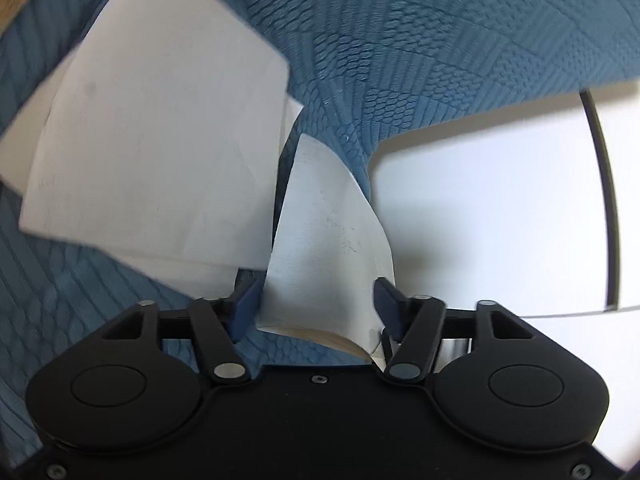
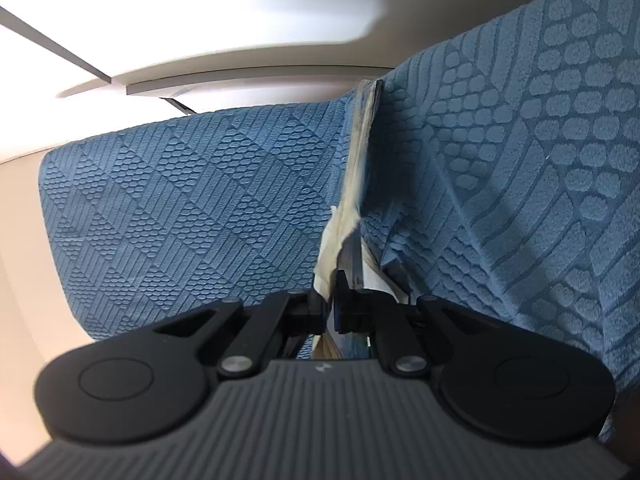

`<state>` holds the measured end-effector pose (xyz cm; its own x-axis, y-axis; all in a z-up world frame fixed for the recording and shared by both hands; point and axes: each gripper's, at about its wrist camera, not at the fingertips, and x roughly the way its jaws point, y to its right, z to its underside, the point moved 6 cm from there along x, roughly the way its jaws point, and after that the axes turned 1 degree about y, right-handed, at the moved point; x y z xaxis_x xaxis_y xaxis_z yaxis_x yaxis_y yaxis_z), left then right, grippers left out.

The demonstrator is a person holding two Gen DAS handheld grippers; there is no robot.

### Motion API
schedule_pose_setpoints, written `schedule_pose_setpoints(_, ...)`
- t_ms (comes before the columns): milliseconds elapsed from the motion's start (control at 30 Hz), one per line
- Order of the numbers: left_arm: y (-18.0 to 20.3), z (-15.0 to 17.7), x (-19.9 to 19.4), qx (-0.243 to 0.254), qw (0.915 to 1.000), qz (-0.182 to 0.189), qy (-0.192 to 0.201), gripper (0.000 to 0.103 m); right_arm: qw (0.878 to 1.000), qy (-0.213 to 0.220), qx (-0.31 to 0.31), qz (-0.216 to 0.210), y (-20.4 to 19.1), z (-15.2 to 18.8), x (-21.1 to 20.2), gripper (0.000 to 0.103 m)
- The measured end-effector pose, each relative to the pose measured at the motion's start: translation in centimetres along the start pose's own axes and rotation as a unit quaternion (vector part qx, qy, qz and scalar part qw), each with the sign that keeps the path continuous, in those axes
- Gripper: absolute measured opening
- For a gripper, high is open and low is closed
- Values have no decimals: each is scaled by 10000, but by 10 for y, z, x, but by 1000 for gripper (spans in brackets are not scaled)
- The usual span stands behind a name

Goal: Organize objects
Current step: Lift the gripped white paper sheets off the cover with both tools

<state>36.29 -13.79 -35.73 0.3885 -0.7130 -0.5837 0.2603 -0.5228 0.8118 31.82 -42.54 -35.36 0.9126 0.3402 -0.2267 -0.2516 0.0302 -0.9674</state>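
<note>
In the left wrist view a curled stack of white paper (image 1: 328, 240) stands up between the blue pads of my left gripper (image 1: 316, 300). The jaws stand apart and neither pad presses on the sheets. More loose white sheets (image 1: 160, 140) lie fanned on the blue textured cloth (image 1: 400, 40) to the left. In the right wrist view my right gripper (image 2: 334, 296) is shut on the near edge of a paper stack (image 2: 360, 168), which I see edge-on, yellowish and slightly crumpled. It runs away from the fingertips along a fold in the blue cloth (image 2: 180, 200).
A white smooth surface (image 1: 480, 220) with a dark seam (image 1: 604, 184) lies at the right of the left wrist view. White panels (image 2: 220, 20) rise behind the cloth in the right wrist view. A bulging fold of blue cloth (image 2: 520, 160) stands close on the right.
</note>
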Motion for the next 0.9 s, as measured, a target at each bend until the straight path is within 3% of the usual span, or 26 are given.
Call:
schedule_pose_setpoints(200, -21, 13, 7, -825, 9952, 526, -77, 63, 10000, -74, 8, -65, -9, 2, -6, 6)
schedule_pose_setpoints(333, -27, 17, 10, -1118, 9907, 773, -110, 59, 9999, -132, -52, -76, -13, 4, -4, 6)
schedule_pose_setpoints(500, -28, 17, 12, -1348, 9855, 1012, -176, 39, 9996, -241, -153, -55, -21, 8, -8, 6)
schedule_pose_setpoints(600, -27, 16, 5, -1347, 9845, 1112, -131, 24, 9990, -344, -274, -4, -22, 11, -12, 6)
schedule_pose_setpoints(800, -20, 21, -14, -871, 9931, 784, 13, 8, 9916, -458, -1037, 619, -27, 19, -25, 11)
schedule_pose_setpoints(900, -11, 28, -24, -515, 9966, 639, 79, 4, 9862, -320, -1341, 918, -32, 22, -29, 13)
